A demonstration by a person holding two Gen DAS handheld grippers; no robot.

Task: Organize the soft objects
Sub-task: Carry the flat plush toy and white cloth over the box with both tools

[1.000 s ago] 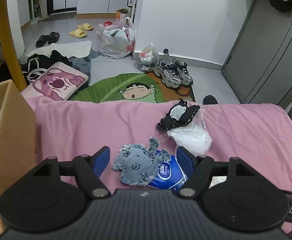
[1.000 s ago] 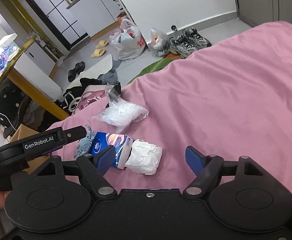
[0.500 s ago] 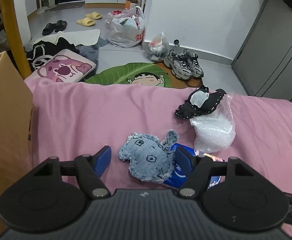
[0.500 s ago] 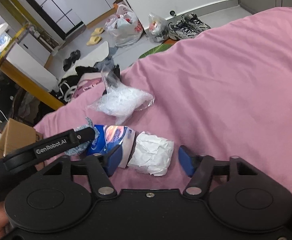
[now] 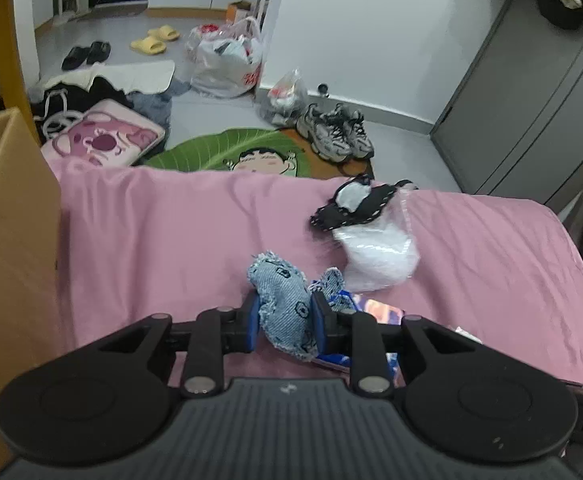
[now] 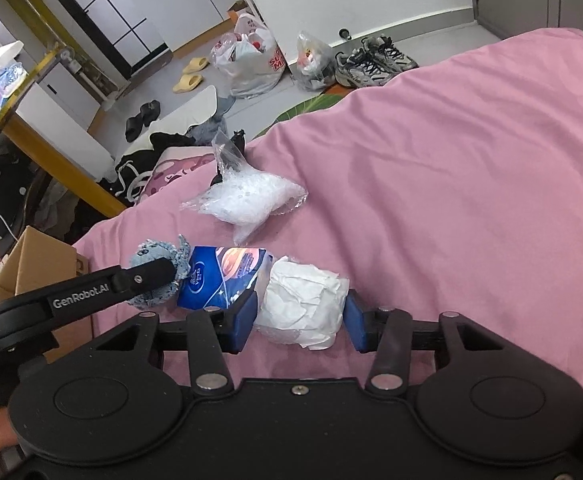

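My left gripper (image 5: 285, 322) is shut on a blue denim soft toy (image 5: 283, 300) on the pink bed sheet (image 5: 171, 220); the toy also shows in the right wrist view (image 6: 155, 260). My right gripper (image 6: 301, 314) has closed to the sides of a white tissue pack (image 6: 299, 304), whose blue wrapper end (image 6: 223, 278) lies to the left. A clear bag of white stuff (image 5: 375, 248) and a black-and-white soft piece (image 5: 351, 204) lie further back; the bag also shows in the right wrist view (image 6: 247, 200).
An open cardboard box (image 5: 11, 208) stands at the left edge of the bed. Beyond the bed's far edge the floor holds shoes (image 5: 335, 134), plastic bags (image 5: 227, 60), a green mat (image 5: 231, 152) and a pink cushion (image 5: 103, 140). A grey wardrobe (image 5: 531, 100) is at right.
My left gripper has closed on the denim toy. My right gripper has moved in over the white tissue pack and narrowed around it.
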